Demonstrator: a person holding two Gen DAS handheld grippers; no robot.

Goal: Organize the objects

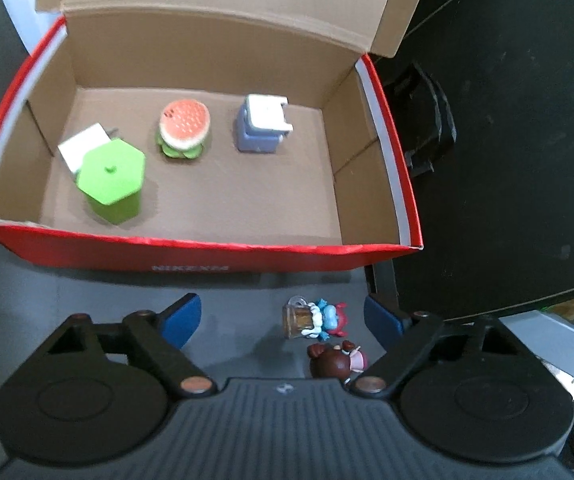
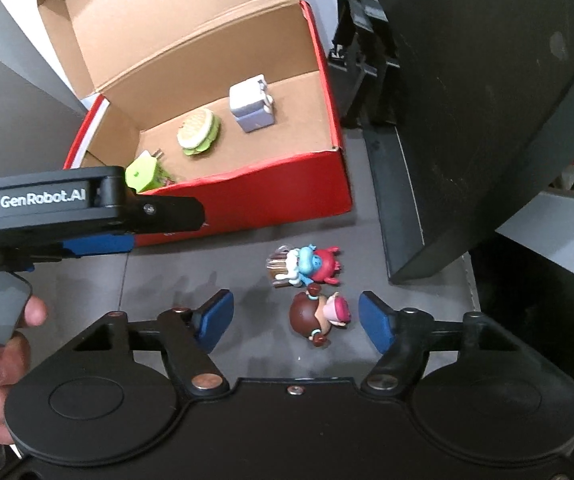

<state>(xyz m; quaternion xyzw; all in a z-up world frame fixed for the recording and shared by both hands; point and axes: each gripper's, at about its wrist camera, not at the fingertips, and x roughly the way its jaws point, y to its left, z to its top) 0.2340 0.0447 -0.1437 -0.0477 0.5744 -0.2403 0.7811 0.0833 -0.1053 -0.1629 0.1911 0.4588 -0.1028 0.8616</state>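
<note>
Two small figurines lie on the grey tabletop just in front of the red box's (image 1: 191,252) near wall, toward its right corner: a blue-and-red figurine (image 2: 307,266) holding a brown mug, and, touching or almost touching it on the near side, a brown-haired figurine (image 2: 317,316) on its side.

Right gripper (image 2: 293,320) stands part open, jaws either side of the brown-haired figurine, pads clear of it. Left gripper (image 1: 283,318) is wider, nothing gripped; both figurines sit inside its span toward the right finger.

Handling, as judged: hard moulded plastic, light, stiff, glossy and likely slippery; thin limbs and the mug handle could snap or twist the hold. Best taken across the rounded head or torso.

Already in the box: green hexagonal block (image 1: 111,178) beside a white plug (image 1: 81,146), burger toy (image 1: 185,128), blue-and-white toy (image 1: 263,124).

In the way: the neighbouring figurine, the box's near wall, a black chair base (image 2: 403,208) by the right edge, and the left gripper body crossing the right view.
</note>
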